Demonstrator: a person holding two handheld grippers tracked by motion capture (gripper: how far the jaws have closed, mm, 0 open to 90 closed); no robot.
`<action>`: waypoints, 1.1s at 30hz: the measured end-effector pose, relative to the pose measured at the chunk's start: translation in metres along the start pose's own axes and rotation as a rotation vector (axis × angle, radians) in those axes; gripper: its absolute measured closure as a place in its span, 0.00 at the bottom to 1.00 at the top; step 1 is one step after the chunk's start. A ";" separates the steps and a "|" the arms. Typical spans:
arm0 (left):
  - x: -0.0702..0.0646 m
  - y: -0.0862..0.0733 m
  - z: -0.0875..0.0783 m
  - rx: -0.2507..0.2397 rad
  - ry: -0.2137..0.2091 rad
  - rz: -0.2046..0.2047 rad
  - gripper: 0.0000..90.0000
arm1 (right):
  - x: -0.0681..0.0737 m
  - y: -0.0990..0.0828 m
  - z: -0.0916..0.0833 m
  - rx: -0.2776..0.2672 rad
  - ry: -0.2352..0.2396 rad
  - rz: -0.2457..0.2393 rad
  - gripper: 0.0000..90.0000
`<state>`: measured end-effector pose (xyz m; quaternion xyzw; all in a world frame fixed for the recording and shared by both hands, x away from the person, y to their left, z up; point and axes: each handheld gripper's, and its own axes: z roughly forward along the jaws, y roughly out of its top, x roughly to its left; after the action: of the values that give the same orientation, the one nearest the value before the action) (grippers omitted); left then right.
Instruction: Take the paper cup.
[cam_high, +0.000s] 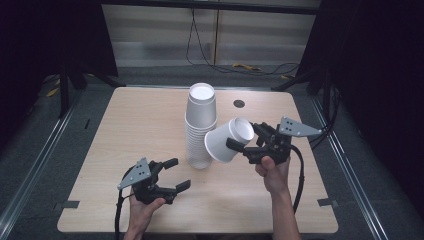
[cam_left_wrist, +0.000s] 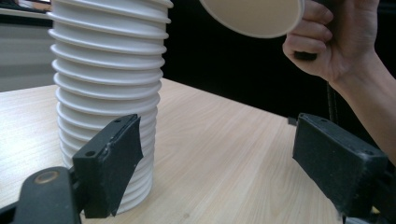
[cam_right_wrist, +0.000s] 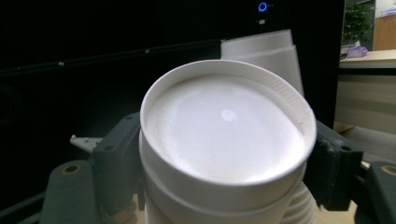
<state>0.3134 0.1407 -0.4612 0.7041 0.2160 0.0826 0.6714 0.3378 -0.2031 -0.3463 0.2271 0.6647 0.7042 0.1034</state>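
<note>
Clamped between the right gripper (cam_high: 248, 141) jaws, the paper cup (cam_high: 227, 140) looks light and crushable; left gripper (cam_high: 176, 173) jaws gape empty.

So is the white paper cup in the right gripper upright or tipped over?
Tipped. The white paper cup lies almost sideways in the right gripper, leaning against the tall stack of white paper cups, well above the table.

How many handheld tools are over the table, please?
2: the left tool is open at front left; the right tool holds a paper cup beside the cup stack.
</note>
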 end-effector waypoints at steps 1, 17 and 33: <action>0.000 0.000 0.000 0.005 -0.007 0.007 0.17 | 0.001 -0.004 0.002 0.004 0.008 0.005 0.27; -0.001 0.004 0.002 -0.006 -0.046 -0.006 0.17 | 0.001 -0.065 0.027 0.061 0.132 0.075 0.27; 0.000 0.001 0.011 0.034 -0.098 0.014 0.16 | 0.004 -0.087 0.042 0.128 0.184 0.105 0.27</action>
<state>0.3183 0.1310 -0.4614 0.7200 0.1792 0.0491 0.6687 0.3395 -0.1559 -0.4308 0.2024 0.7021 0.6827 -0.0096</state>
